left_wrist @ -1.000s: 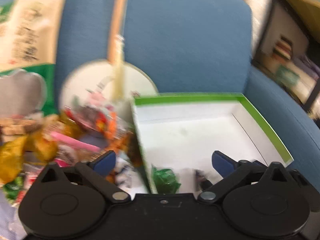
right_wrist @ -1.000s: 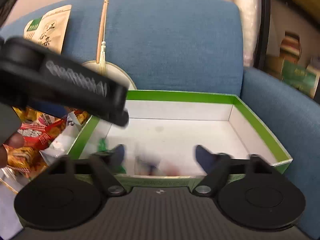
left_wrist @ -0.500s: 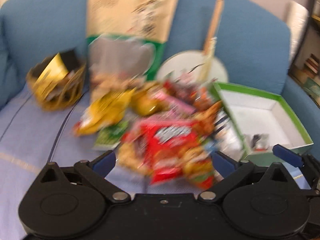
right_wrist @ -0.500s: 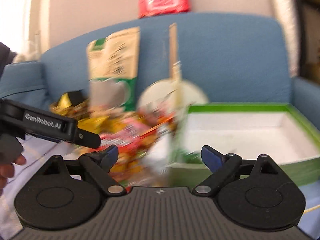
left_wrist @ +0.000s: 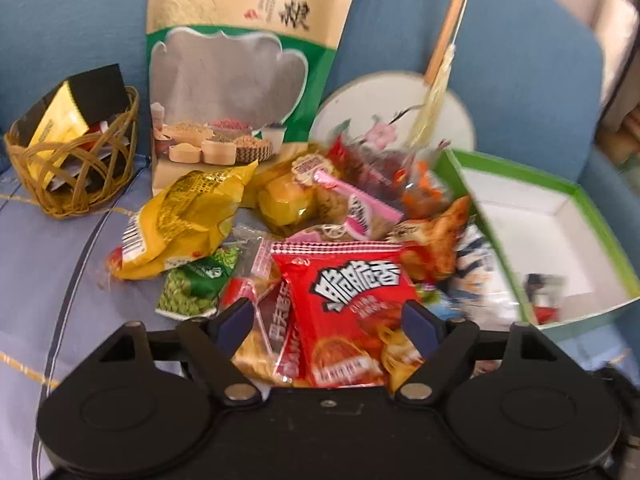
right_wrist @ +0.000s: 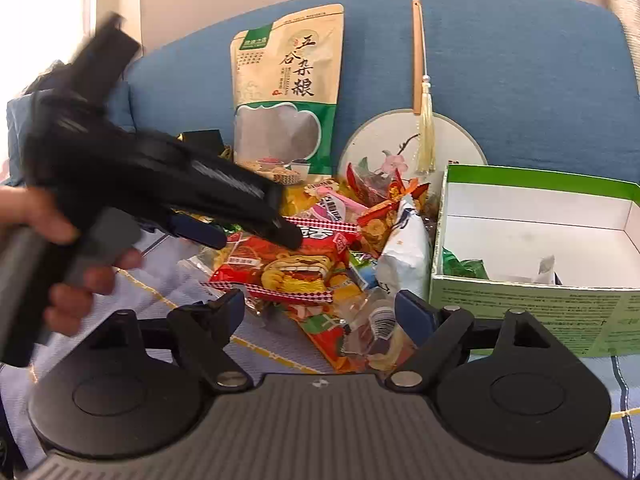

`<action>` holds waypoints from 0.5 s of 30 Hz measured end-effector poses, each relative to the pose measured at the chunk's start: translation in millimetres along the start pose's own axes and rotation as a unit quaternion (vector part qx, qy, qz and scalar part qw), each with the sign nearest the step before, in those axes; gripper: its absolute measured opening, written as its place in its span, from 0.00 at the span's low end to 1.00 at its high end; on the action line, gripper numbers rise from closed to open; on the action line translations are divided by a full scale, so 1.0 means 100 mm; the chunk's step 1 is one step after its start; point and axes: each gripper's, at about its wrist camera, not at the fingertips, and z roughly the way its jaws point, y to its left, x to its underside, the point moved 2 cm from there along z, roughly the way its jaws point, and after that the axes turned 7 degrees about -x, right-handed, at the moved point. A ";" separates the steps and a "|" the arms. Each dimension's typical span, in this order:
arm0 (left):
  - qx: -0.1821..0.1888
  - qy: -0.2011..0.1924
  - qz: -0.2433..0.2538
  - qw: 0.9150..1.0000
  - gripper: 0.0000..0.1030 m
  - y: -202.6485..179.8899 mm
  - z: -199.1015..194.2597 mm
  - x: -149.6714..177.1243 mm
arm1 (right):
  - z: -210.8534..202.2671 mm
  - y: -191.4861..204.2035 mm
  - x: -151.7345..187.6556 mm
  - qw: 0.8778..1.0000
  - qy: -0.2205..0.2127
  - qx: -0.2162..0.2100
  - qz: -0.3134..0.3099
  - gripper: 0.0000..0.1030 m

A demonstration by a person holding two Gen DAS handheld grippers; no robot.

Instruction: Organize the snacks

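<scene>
My left gripper (left_wrist: 328,322) hung with its blue-tipped fingers spread wide over the heap of mixed snack packets (left_wrist: 320,240) on the striped blue-grey cushion cover (left_wrist: 52,280). A shiny red crisp packet with white lettering (left_wrist: 348,312) lay right between the tips, though I could not tell whether they touched it. Beside it sat a crumpled yellow foil bag (left_wrist: 184,224) and a small green pea packet (left_wrist: 196,284). My right gripper (right_wrist: 320,312) was also held apart, empty, over the near edge of the same heap, above a clear-wrapped sweet (right_wrist: 376,332).

The green-rimmed white cardboard box (right_wrist: 536,308) stood to the right of the heap, touching it, and held a green wrapper (right_wrist: 460,268) in its near left corner and a small pale packet (right_wrist: 546,270) further right. A white-and-blue pouch (right_wrist: 404,256) leaned against the box's left wall.

Behind the heap, a tall tan-and-green grain pouch (left_wrist: 240,60) stood against the blue sofa back (left_wrist: 520,60), next to a round white painted fan with a wooden handle and cream tassel (left_wrist: 380,116). A small woven wicker basket (left_wrist: 72,168) sat at the far left, holding black and yellow cartons.
</scene>
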 end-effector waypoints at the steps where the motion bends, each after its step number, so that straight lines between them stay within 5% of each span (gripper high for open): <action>1: 0.003 -0.006 0.005 1.000 1.00 -0.01 0.03 0.01 | 0.00 0.00 0.00 1.000 0.000 0.000 0.000 1.00; 2: 0.010 -0.009 0.008 1.000 0.92 -0.01 0.04 0.03 | 0.00 0.00 0.00 1.000 0.000 -0.002 0.000 1.00; 3: 0.028 -0.009 0.010 1.000 0.59 -0.01 0.02 0.04 | 0.00 0.00 0.00 1.000 0.000 -0.004 -0.002 1.00; 13: 0.082 0.031 0.009 0.996 0.55 0.20 -0.38 0.48 | 0.04 0.30 0.06 0.995 0.014 -0.092 -0.028 1.00; 15: 0.076 0.030 0.008 0.997 0.62 0.24 -0.46 0.57 | 0.10 0.36 0.11 0.994 0.032 -0.098 -0.035 1.00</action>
